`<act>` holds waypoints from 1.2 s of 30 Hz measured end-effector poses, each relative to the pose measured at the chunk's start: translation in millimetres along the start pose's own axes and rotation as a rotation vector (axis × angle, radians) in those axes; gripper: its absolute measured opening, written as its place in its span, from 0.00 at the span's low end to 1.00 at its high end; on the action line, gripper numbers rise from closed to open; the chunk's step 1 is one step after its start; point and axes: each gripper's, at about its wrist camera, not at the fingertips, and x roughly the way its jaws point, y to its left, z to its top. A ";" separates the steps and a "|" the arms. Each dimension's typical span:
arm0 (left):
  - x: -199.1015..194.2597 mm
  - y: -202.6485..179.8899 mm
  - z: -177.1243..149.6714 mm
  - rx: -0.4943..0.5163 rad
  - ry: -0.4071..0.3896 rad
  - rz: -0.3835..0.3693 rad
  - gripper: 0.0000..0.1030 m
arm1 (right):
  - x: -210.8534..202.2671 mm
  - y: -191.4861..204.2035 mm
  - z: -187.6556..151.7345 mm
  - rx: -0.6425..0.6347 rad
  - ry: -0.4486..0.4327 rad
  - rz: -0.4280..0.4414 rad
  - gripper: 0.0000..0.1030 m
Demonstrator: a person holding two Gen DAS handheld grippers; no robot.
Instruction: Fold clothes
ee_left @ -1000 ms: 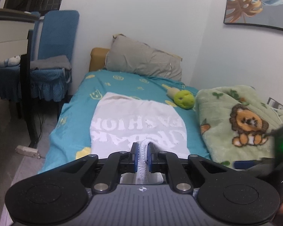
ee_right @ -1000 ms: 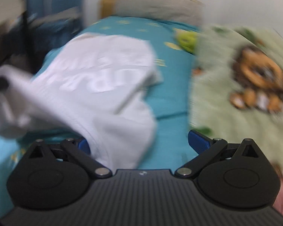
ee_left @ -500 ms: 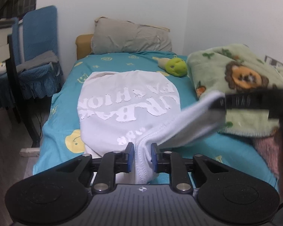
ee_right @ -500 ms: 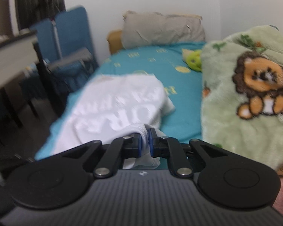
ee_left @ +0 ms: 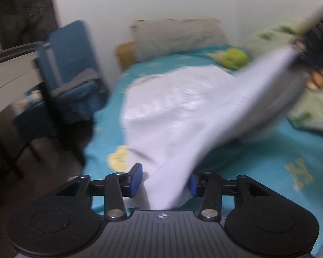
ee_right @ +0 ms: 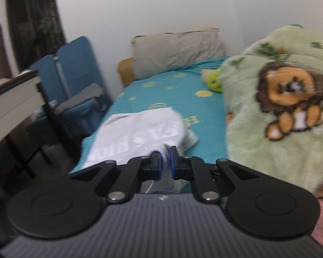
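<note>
A white T-shirt (ee_left: 174, 116) with large printed letters lies on the teal bed sheet (ee_left: 269, 163). My left gripper (ee_left: 164, 181) is open, its blue pads apart, with shirt cloth lying loose between them. My right gripper (ee_right: 164, 159) is shut on the shirt's ribbed hem (ee_right: 162, 150). In the left wrist view it shows at the upper right (ee_left: 312, 36), lifting a stretched band of cloth off the bed. The shirt body (ee_right: 140, 137) shows beyond the right gripper. The left wrist view is blurred.
A green lion-print blanket (ee_right: 280, 99) is piled on the bed's right side. A grey pillow (ee_right: 176, 49) and a green plush toy (ee_right: 213, 81) lie at the head. Blue chairs (ee_right: 75, 81) and a desk (ee_right: 10, 99) stand left of the bed.
My left gripper has opened and let go of the shirt edge. My right gripper, shut on the hem since half a second ago, has lifted the cloth up and to the right.
</note>
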 end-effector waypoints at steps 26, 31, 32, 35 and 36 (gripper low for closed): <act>-96.0 82.5 85.4 -0.410 -0.417 0.167 0.71 | -28.6 0.8 75.6 0.036 -0.153 -0.180 0.66; -158.1 96.3 164.8 -0.449 -0.595 0.177 0.71 | -80.6 30.8 160.3 0.036 -0.334 -0.124 0.66; -173.2 100.0 180.8 -0.455 -0.623 0.177 0.71 | -93.5 35.7 176.6 0.034 -0.363 -0.109 0.66; -220.7 110.8 225.3 -0.469 -0.696 0.177 0.71 | -136.0 52.6 217.5 0.010 -0.449 -0.072 0.66; -238.3 113.9 237.6 -0.470 -0.715 0.178 0.71 | -151.2 57.6 229.0 0.001 -0.472 -0.060 0.66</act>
